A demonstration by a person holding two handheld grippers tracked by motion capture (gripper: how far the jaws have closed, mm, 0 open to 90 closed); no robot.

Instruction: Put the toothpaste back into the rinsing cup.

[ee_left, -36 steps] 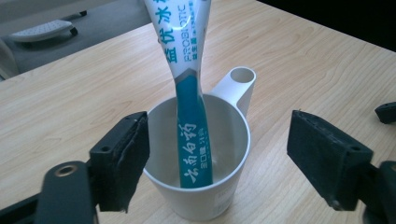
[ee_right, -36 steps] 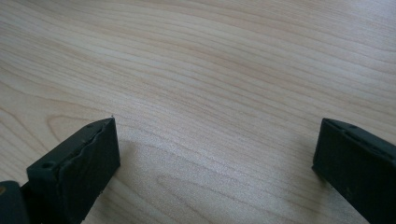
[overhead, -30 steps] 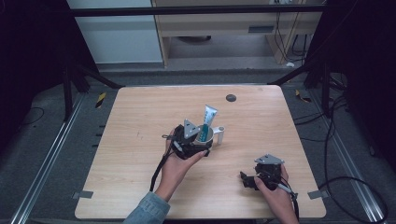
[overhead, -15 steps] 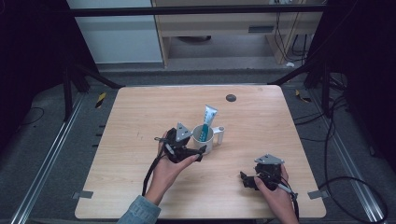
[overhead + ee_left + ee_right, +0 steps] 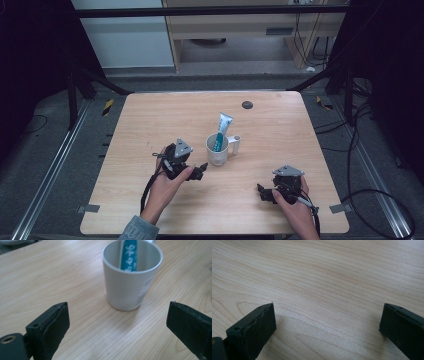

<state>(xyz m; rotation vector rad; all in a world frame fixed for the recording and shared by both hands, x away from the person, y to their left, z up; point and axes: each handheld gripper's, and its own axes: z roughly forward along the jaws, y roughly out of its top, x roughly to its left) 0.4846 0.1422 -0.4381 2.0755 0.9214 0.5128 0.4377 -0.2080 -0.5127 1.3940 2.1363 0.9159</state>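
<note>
— Two grippers on the table (image 5: 150, 125), both low. See the left gripper (image 5: 202, 169)? Its jaws have just been opening; they stand wide now with nothing between them.

— And the mug (image 5: 218, 149)?

— Just beyond those jaws, upright near the table's middle, handle on the far side from that hand. A teal toothpaste tube (image 5: 222, 129) stands in it, leaning out over the rim.

— The right one?

— Right gripper (image 5: 262, 191) rests near the front edge, well apart from the mug, jaws spread wide over bare wood.
</note>
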